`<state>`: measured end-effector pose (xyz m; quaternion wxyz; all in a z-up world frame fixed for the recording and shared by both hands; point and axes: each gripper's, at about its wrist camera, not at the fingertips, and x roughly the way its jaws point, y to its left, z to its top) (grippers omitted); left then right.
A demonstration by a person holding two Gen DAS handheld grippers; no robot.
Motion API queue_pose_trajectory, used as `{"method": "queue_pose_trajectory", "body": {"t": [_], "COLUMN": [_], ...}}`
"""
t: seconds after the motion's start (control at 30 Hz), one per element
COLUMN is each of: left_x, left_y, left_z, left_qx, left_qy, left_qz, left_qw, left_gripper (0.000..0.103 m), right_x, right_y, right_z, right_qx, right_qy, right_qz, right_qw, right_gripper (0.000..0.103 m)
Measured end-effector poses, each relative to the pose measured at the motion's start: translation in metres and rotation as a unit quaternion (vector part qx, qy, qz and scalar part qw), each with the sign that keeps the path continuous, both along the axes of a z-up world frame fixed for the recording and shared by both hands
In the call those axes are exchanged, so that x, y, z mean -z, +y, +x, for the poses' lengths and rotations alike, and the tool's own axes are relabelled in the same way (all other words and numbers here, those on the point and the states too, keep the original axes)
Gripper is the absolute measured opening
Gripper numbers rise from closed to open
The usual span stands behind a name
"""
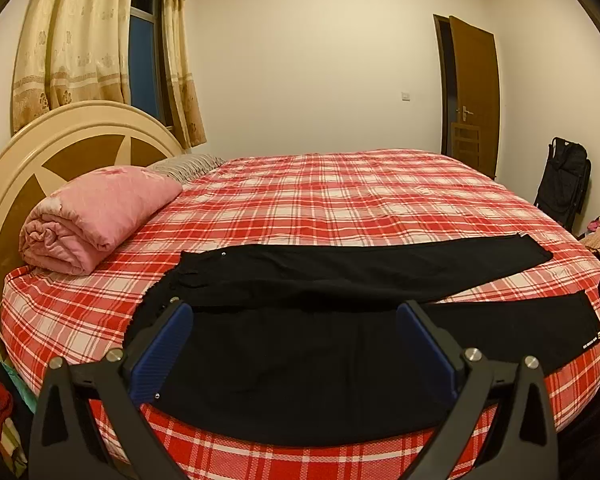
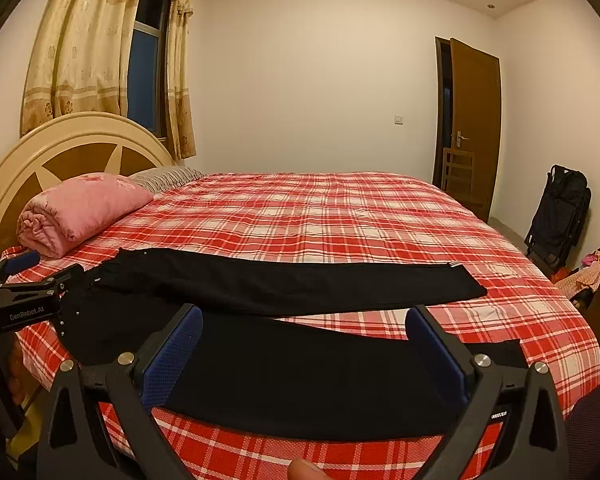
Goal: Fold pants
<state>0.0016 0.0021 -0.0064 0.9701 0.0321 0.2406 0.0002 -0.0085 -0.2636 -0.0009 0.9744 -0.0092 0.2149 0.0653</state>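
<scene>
Black pants (image 1: 340, 276) lie flat on the red plaid bed (image 1: 320, 208), waist to the left and both legs running right in a narrow V. My left gripper (image 1: 294, 312) hovers open over the waist end of the near leg, with nothing between its blue pads (image 1: 164, 348). In the right wrist view the same pants (image 2: 284, 284) stretch across the bed. My right gripper (image 2: 304, 314) stands open above the near leg's middle, pads apart and not touching cloth. The left gripper (image 2: 48, 268) shows at the left edge by the waistband, also open.
A folded pink quilt (image 1: 100, 216) and a striped pillow (image 1: 188, 166) lie by the round headboard (image 1: 60, 144). A brown door (image 1: 474, 96) stands ajar at the far right, with a black folded stroller (image 1: 564, 184) and clothes on the floor nearby. A thumb (image 2: 304, 470) shows at the bottom edge.
</scene>
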Motion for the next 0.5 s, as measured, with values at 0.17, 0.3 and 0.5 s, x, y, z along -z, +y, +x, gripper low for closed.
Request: {"method": "queue_pose_trajectory", "body": {"t": [0.17, 0.3, 0.5], "left_x": [0.0001, 0.0004, 0.0006], "left_y": [0.0001, 0.0005, 0.002], "left_z": [0.0001, 0.0003, 0.0009], "left_qx": [-0.001, -0.002, -0.002], "left_qy": [0.0, 0.001, 0.002], "left_qz": [-0.001, -0.001, -0.001], "left_qw": [1.0, 1.0, 1.0], "left_gripper": [0.103, 0.103, 0.103], "right_x": [-0.0001, 0.0003, 0.0018], "right_y": [0.0009, 0.0012, 0.0015], "right_z": [0.0005, 0.0006, 0.0016], "right_qx": [0.0, 0.0, -0.002], "right_qy": [0.001, 0.002, 0.005], "right_qz": [-0.002, -0.003, -0.004], "right_qw": [1.0, 1.0, 1.0], "right_gripper": [0.102, 0.102, 0.102]}}
